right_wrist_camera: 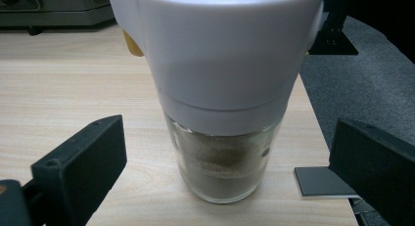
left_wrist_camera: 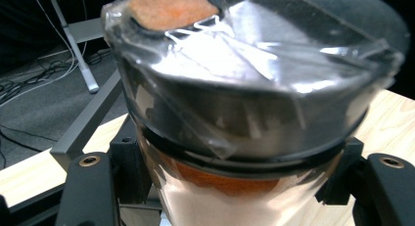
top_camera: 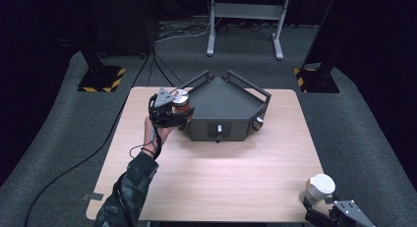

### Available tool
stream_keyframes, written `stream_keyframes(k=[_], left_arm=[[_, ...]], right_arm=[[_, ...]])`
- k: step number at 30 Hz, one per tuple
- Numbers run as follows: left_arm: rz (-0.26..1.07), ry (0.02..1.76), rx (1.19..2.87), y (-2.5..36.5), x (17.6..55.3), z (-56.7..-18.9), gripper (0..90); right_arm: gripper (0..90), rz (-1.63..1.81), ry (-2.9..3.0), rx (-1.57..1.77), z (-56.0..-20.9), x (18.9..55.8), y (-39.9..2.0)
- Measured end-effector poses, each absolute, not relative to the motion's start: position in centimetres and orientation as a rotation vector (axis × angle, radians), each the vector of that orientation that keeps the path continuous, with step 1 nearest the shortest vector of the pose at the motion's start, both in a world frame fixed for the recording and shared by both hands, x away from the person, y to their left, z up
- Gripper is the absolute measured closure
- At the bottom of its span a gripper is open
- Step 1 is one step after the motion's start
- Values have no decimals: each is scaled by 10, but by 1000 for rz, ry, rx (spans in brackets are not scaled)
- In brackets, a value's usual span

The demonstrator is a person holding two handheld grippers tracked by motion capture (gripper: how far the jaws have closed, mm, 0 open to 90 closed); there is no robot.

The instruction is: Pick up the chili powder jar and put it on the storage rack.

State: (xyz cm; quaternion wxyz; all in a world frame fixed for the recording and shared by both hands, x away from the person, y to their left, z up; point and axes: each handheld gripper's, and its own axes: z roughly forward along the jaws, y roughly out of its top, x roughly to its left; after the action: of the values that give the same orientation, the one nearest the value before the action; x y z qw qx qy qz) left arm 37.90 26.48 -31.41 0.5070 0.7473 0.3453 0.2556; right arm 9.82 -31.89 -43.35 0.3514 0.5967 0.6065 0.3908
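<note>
Jar [top_camera: 181,100] and left gripper [top_camera: 173,110] sat together at centre-left of the high view, against the left corner of the dark grey angular tray [top_camera: 223,97]. From the left gripper view I saw the jaws closed tight on that jar [left_wrist_camera: 244,138]: a glass body with orange powder inside, a broad metal lid and a wrinkled clear film across the top. I could not tell whether its base rested on the wooden table [top_camera: 211,168] or hung just above it, since the gripper's body hid the underside.

At the lower right corner of the high view I had the right gripper [top_camera: 324,212] just beside a white-capped shaker [top_camera: 318,187], near the table's edge. In the right gripper view the shaker [right_wrist_camera: 220,103] stood upright on the wood, brownish powder in its glass bottom, centred between the two black jaws, which stood wide apart with clear gaps on both sides, touching nothing.
</note>
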Motion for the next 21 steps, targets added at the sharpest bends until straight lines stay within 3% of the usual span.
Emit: stream_keyframes(k=[21], left_arm=[[613,846,1839,247,404,-311,318]], right_arm=[[0,1008,1576,1543,-433,98,-320]])
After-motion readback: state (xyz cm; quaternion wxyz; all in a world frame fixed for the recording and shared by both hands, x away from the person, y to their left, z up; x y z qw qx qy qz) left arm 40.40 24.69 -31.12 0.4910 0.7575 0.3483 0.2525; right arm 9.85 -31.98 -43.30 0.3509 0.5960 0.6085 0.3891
